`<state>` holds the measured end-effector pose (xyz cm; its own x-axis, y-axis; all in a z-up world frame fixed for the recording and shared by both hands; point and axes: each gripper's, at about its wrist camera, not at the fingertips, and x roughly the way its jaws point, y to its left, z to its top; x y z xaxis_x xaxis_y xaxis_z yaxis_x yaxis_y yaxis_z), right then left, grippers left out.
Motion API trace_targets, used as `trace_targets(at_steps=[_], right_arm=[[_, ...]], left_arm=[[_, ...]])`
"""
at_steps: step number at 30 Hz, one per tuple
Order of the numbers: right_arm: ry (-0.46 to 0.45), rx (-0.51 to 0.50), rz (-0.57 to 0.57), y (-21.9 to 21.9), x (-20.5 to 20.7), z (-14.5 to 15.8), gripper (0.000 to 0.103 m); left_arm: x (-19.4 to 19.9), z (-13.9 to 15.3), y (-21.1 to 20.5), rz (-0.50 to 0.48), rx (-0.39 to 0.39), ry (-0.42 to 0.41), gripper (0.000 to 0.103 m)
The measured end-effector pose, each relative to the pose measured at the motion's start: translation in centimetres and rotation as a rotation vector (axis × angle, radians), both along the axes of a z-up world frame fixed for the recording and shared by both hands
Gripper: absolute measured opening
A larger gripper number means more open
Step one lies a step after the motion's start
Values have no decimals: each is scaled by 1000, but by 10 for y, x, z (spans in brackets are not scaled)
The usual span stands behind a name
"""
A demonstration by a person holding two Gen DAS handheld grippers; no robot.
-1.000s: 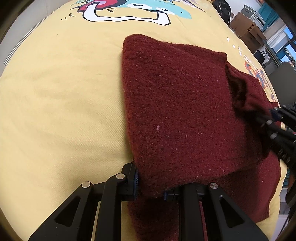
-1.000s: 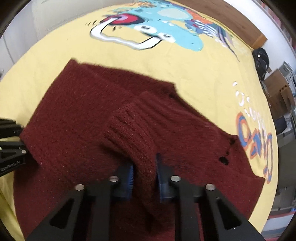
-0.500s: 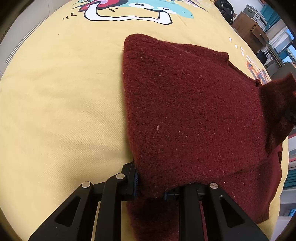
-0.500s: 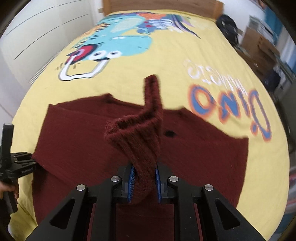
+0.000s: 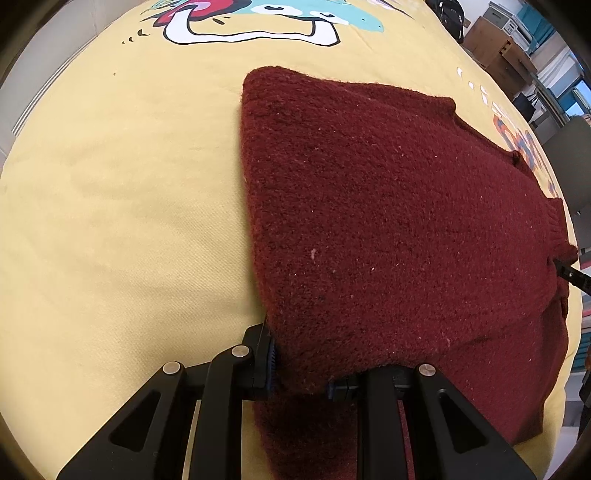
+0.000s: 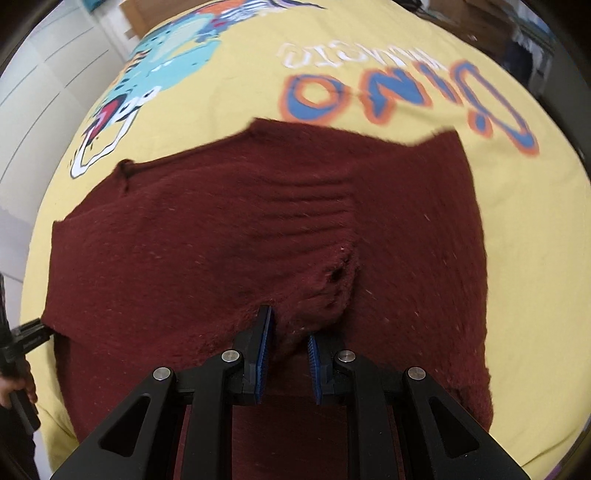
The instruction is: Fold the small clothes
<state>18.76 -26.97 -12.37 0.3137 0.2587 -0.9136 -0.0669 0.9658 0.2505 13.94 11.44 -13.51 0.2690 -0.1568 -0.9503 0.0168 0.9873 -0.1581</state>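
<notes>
A dark red knit sweater [image 5: 388,221] lies on the yellow bedspread [image 5: 110,203], with one layer folded over its body. My left gripper [image 5: 301,369] is shut on the near left corner of that folded layer. In the right wrist view the sweater [image 6: 184,240] spreads wide, and my right gripper [image 6: 290,332] is shut on its ribbed cuff [image 6: 314,221], blue pads pinching the knit. The right gripper's tip [image 5: 570,275] shows at the sweater's far right edge. At the sweater's left edge sits the left gripper [image 6: 29,332], with a hand [image 6: 14,384] on it.
The bedspread [image 6: 517,240] carries a dinosaur print [image 5: 258,18] and blue-orange lettering [image 6: 406,92] beyond the sweater. Brown boxes [image 5: 495,40] and a black bag [image 5: 450,14] stand past the bed's far corner. White cupboard doors [image 6: 37,74] line one side.
My right gripper carried the ribbed cuff up and across to the right, away from the left gripper, rolling as it went. The folded layer now lies stretched flat. The left gripper kept its hold.
</notes>
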Motion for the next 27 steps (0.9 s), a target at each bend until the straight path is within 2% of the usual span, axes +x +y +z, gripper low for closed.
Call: trace_targets(at_steps=[5,9,18,22,25,27], right_arm=[[1,66,-16,-12,-4,-1,10],[-21,102,-55,-26,-11,2,9],[-43,71,-76,-35,-33,4,9],[-25,45,-72,-31,-27,-3,9],[-38,43,-78,-28,-25,-4,13],[-46,37,-80,-27,-28,-2,24]], left_arm=[[-1,0,-2,1,4,1,17],[-5,4,-6,-14,26,0,17],[-11,0,-10,-18,31,-5,18],[-9,-1,-14,-9,47,-3,19],[-10,0,-17,0,64,-7,19],[-11,2,-18,-8,86,-9,24]])
